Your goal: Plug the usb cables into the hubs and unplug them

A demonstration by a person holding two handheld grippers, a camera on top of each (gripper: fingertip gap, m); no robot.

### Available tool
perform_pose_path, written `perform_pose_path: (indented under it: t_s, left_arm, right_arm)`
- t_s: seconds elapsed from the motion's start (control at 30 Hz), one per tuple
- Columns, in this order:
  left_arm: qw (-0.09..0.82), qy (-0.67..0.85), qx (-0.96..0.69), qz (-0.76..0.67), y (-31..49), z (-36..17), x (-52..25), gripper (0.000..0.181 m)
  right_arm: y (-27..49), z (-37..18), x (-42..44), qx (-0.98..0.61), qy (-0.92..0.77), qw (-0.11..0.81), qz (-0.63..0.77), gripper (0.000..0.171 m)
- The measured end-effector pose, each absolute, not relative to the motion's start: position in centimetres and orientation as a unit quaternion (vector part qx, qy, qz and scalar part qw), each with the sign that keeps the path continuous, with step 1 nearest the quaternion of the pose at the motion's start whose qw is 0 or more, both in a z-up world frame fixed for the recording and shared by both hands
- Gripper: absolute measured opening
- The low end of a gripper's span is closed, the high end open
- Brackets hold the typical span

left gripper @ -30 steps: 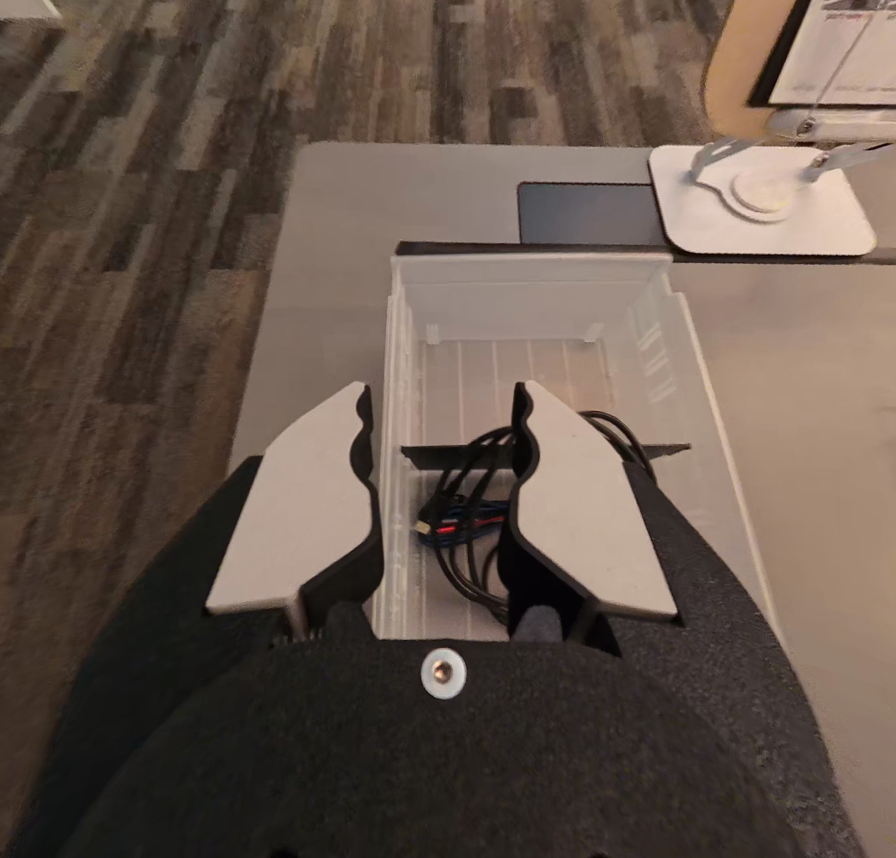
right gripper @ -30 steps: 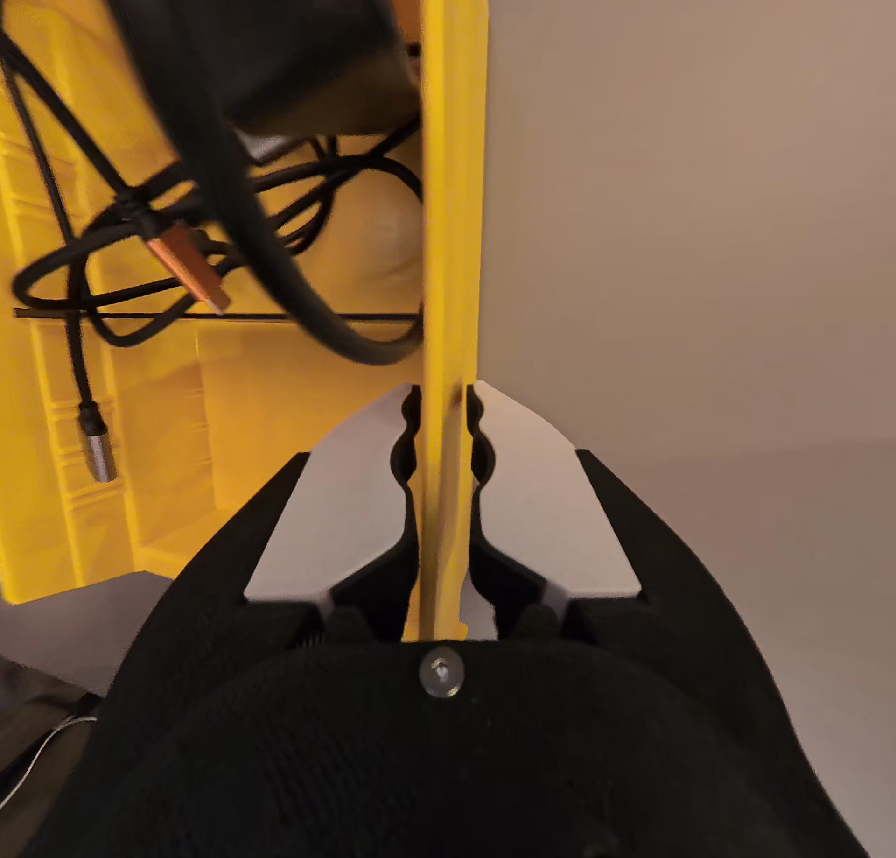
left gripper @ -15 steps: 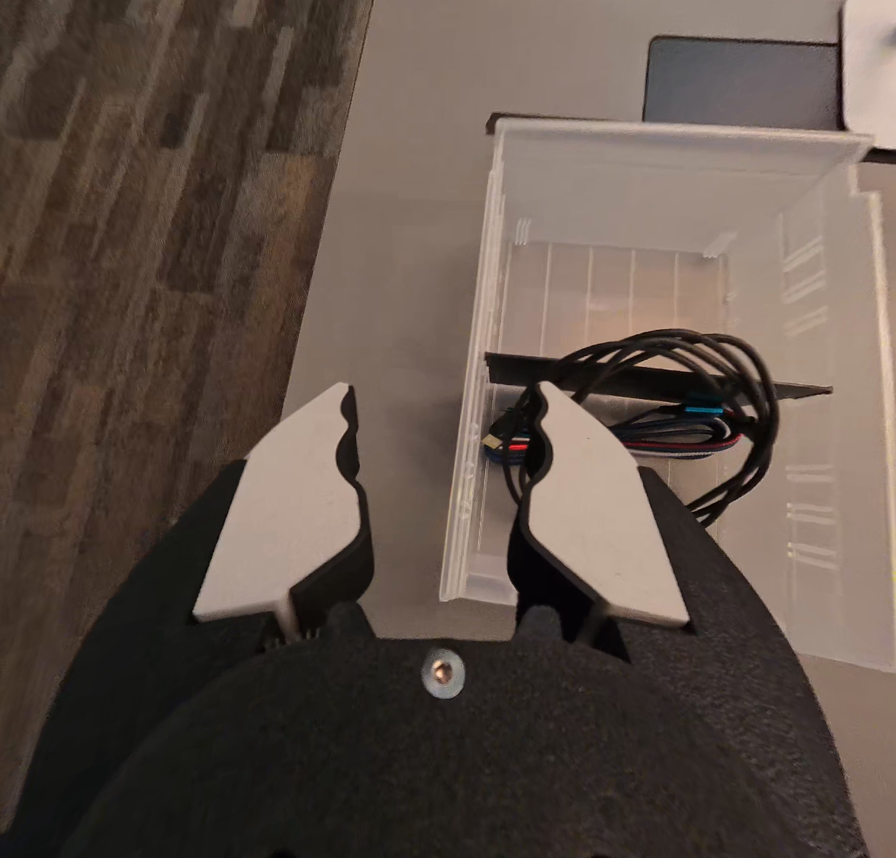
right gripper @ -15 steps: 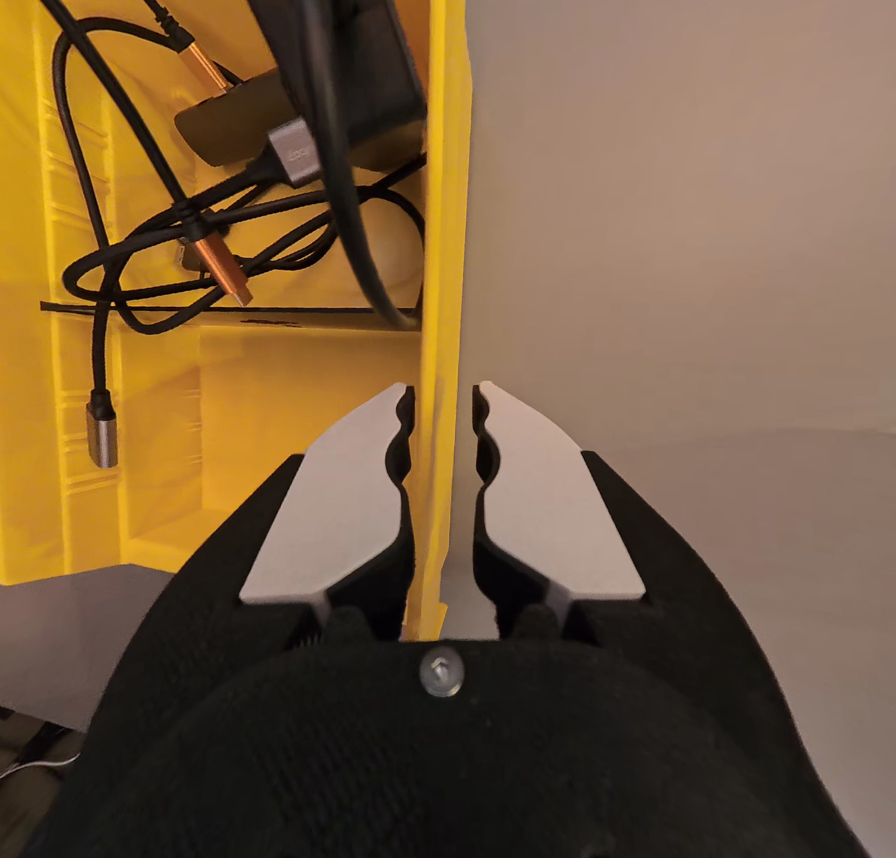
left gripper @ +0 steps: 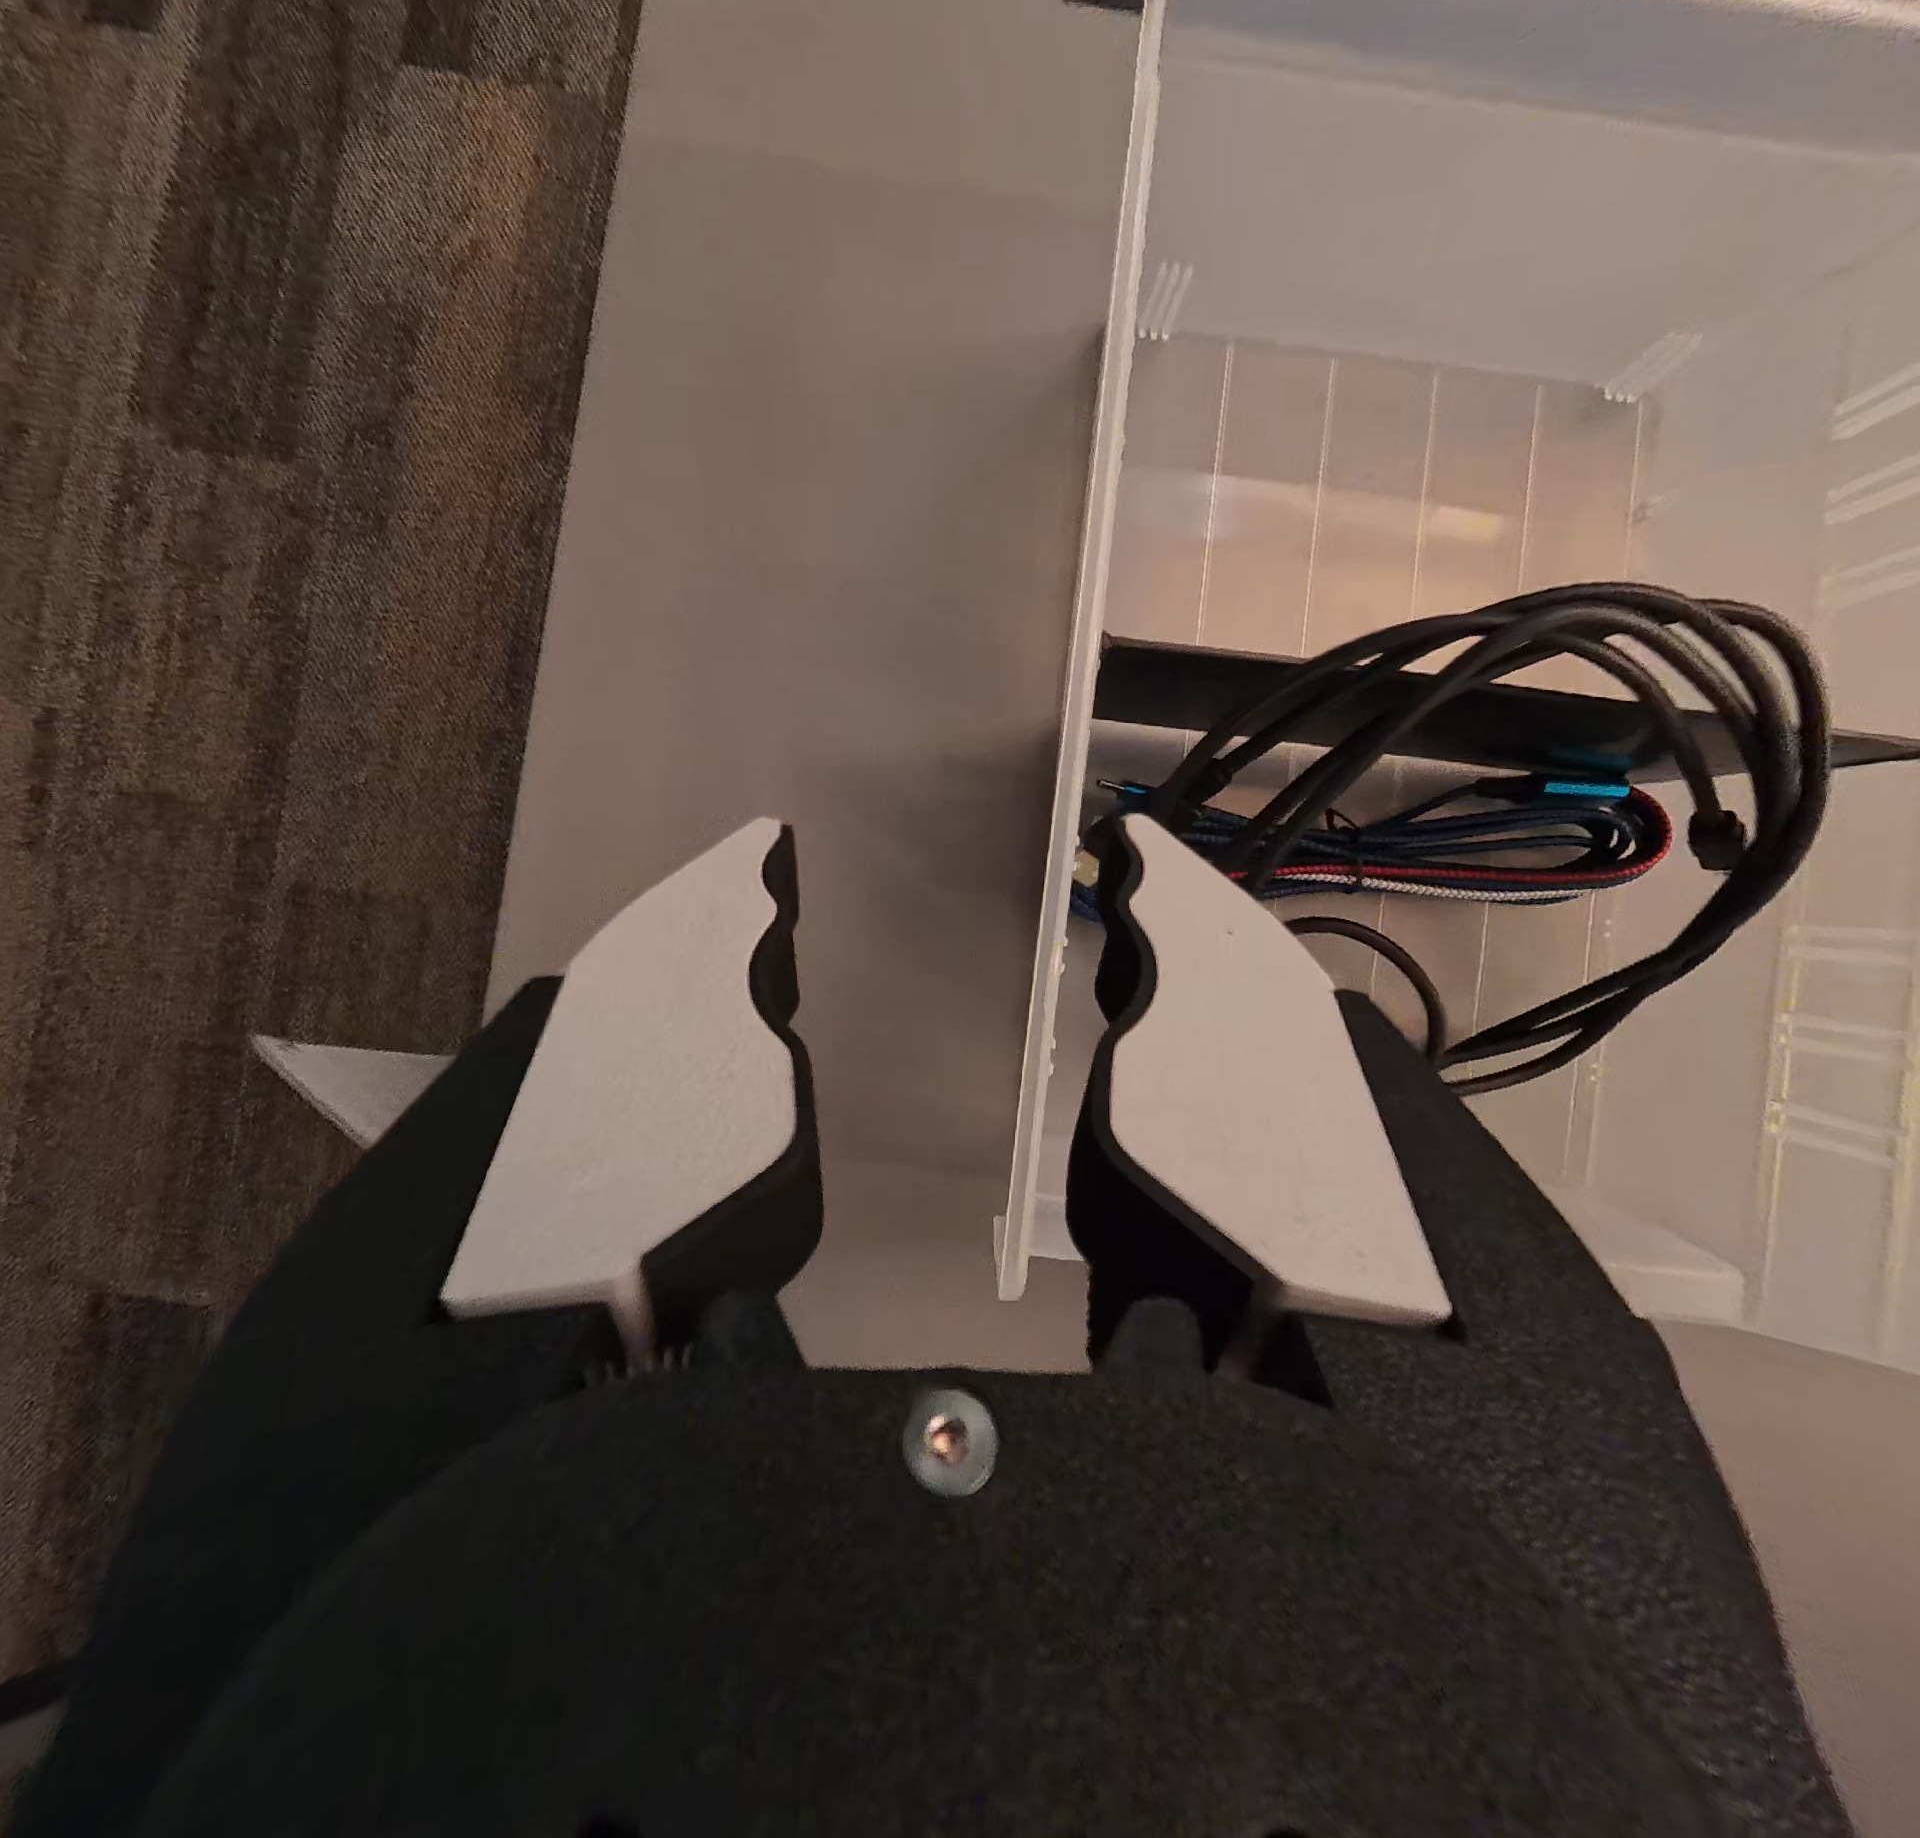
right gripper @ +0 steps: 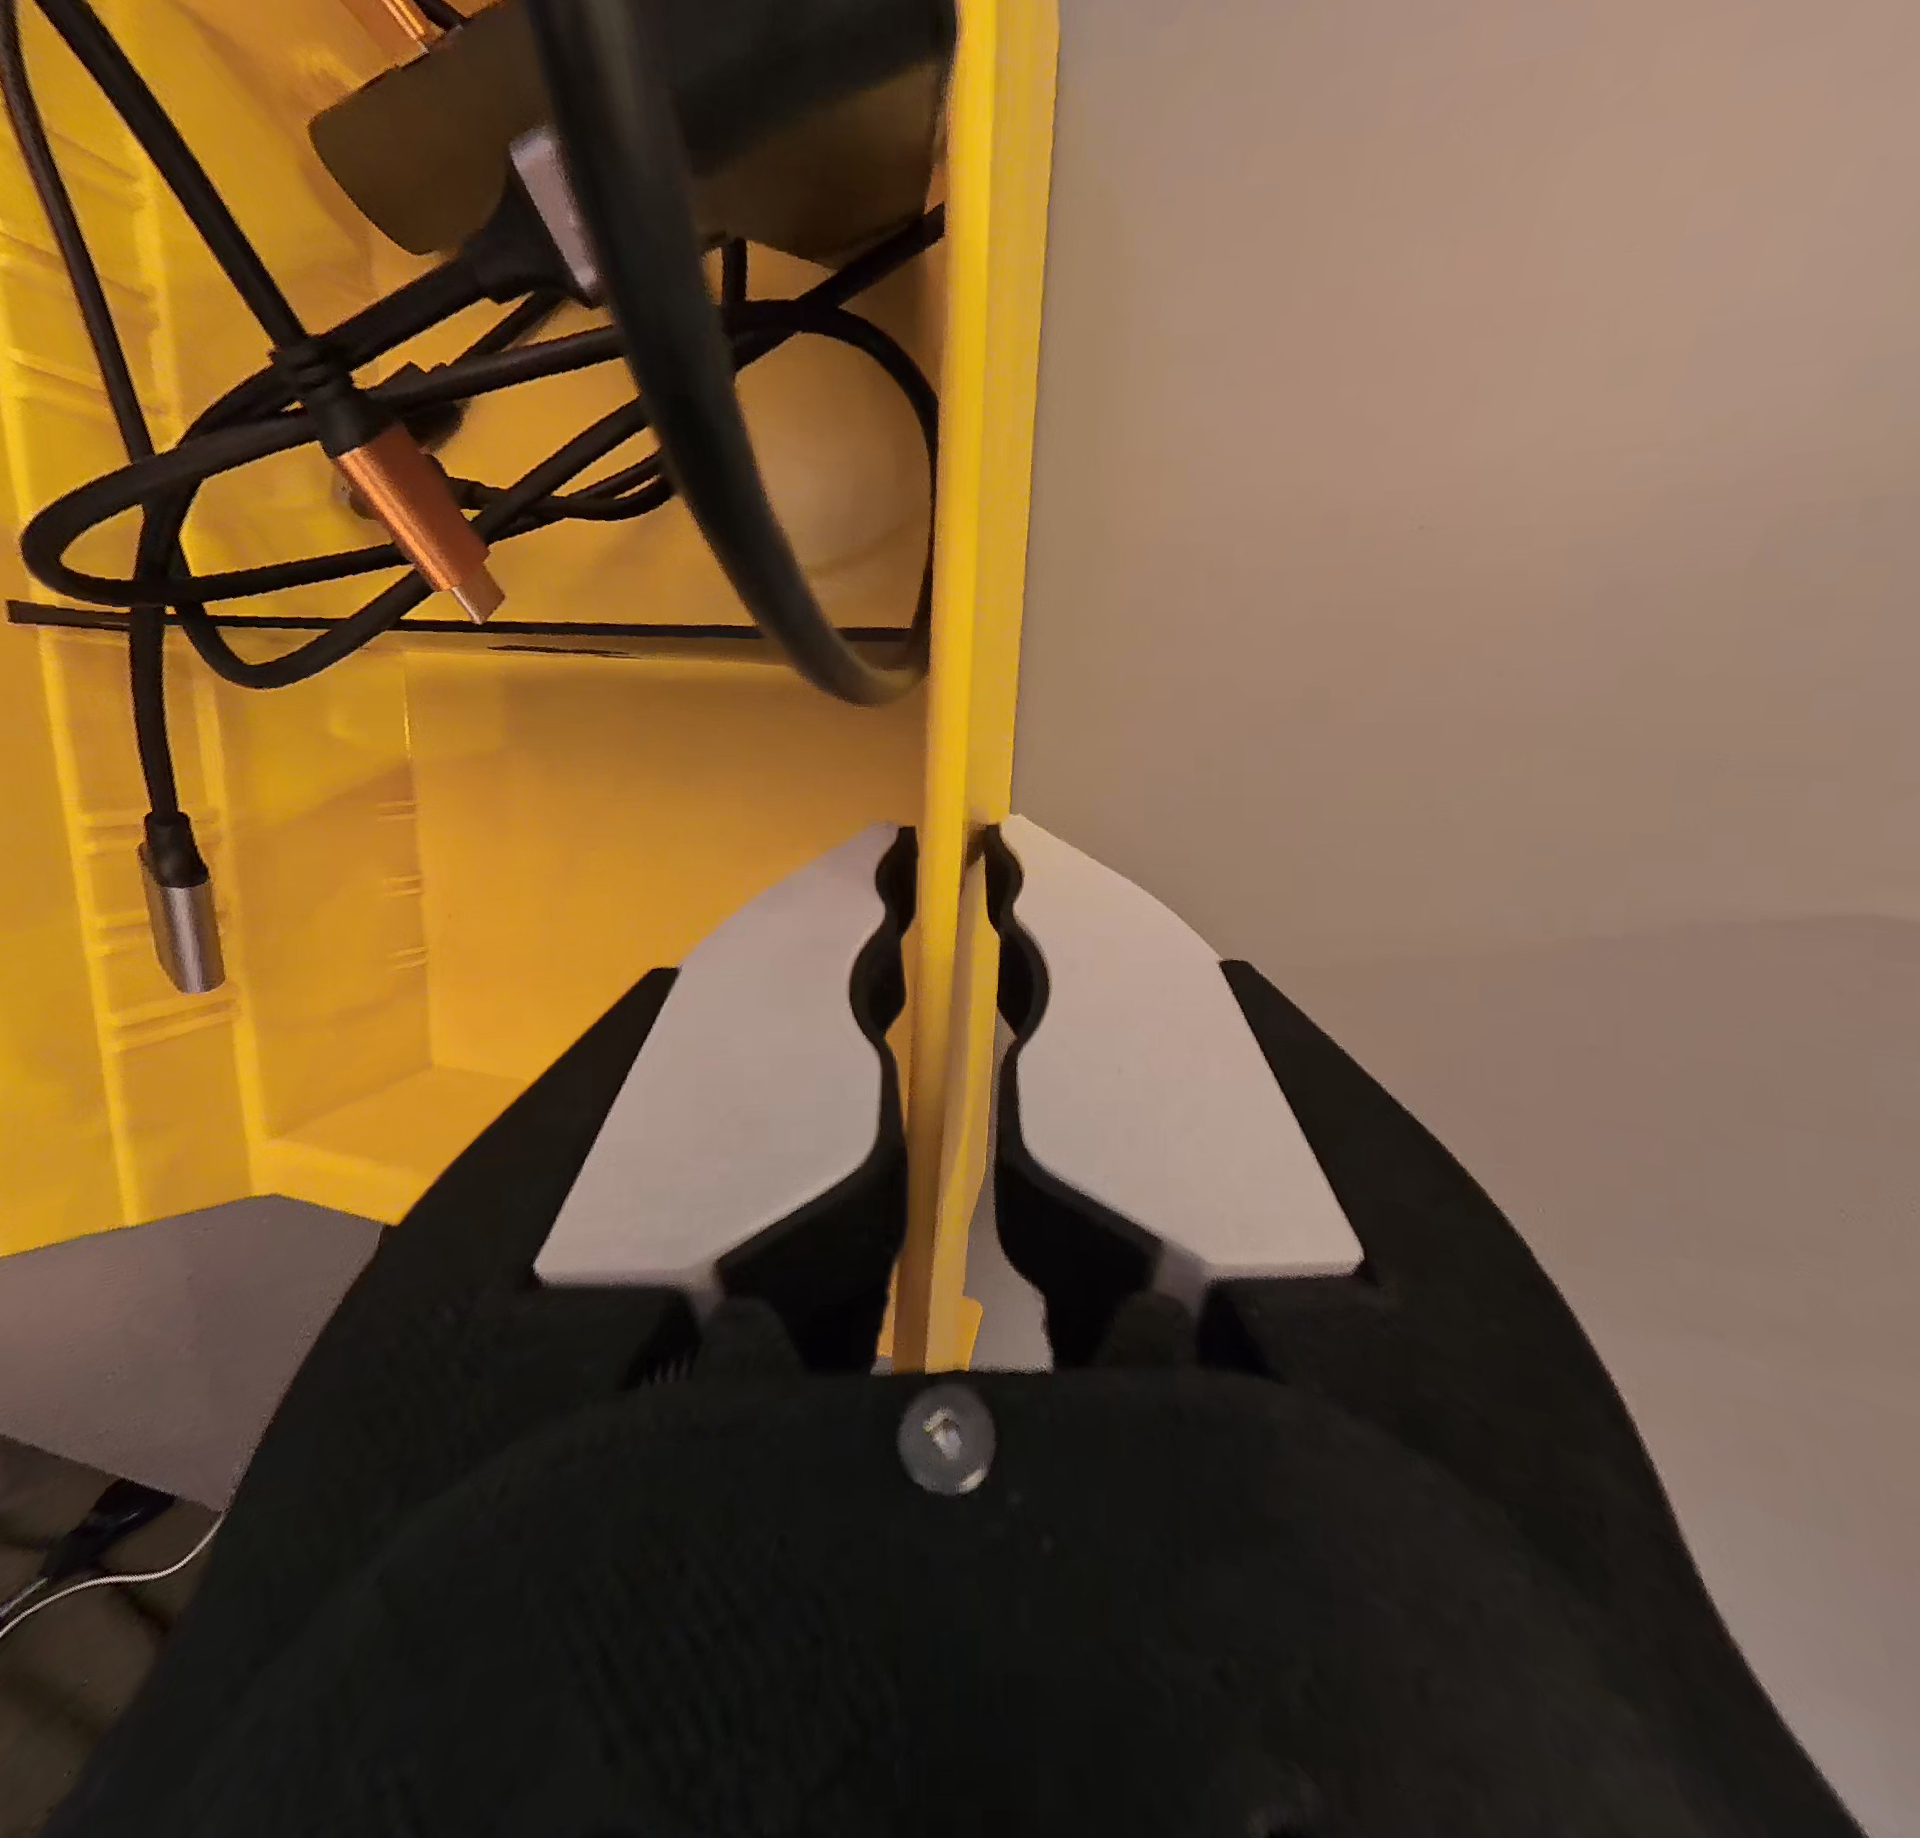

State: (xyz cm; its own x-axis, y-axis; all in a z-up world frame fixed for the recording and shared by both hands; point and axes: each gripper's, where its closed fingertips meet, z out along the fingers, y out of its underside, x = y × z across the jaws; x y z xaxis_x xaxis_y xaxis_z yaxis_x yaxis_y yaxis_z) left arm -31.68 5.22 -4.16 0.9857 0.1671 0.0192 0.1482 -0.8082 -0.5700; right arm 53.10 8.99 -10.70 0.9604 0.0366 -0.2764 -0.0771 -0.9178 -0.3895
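The right gripper (right gripper: pixel 951 838) pinches the stiff yellow plastic bin's (right gripper: pixel 987 438) right wall. The left gripper (left gripper: pixel 951 838), wide open, straddles the clear plastic bin's (left gripper: pixel 1101 645) left wall. The bendy black cables (left gripper: pixel 1662 708) look best held by their hard plugs.

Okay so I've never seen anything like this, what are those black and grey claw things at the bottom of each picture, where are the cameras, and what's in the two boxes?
The claws are two-finger grippers; a person holds one in each hand. Each picture comes from a camera on one gripper, looking forward along its fingers.

In the left wrist view, the left gripper is open and straddles the side wall of a clear plastic bin on a grey table: one finger outside, one inside. The bin holds coiled black cables and a blue-and-red braided cable.

In the right wrist view, the right gripper is closed on the side wall of a yellow bin. Inside are black cables with copper-coloured plugs and a silver plug, and a dark blurred object, probably a hub.
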Motion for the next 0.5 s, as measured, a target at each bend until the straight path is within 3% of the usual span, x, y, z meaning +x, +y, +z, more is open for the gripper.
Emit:
perform_pose_path:
  t_s: [0.5]
  left_arm:
    - [0.260, -0.055, -0.964, -0.027, 6.3, -6.0, -29.8, 0.042]
  right_arm:
    - [8.8, -11.7, 52.9, -0.975, 0.018, 0.170, 0.141, 0.013]
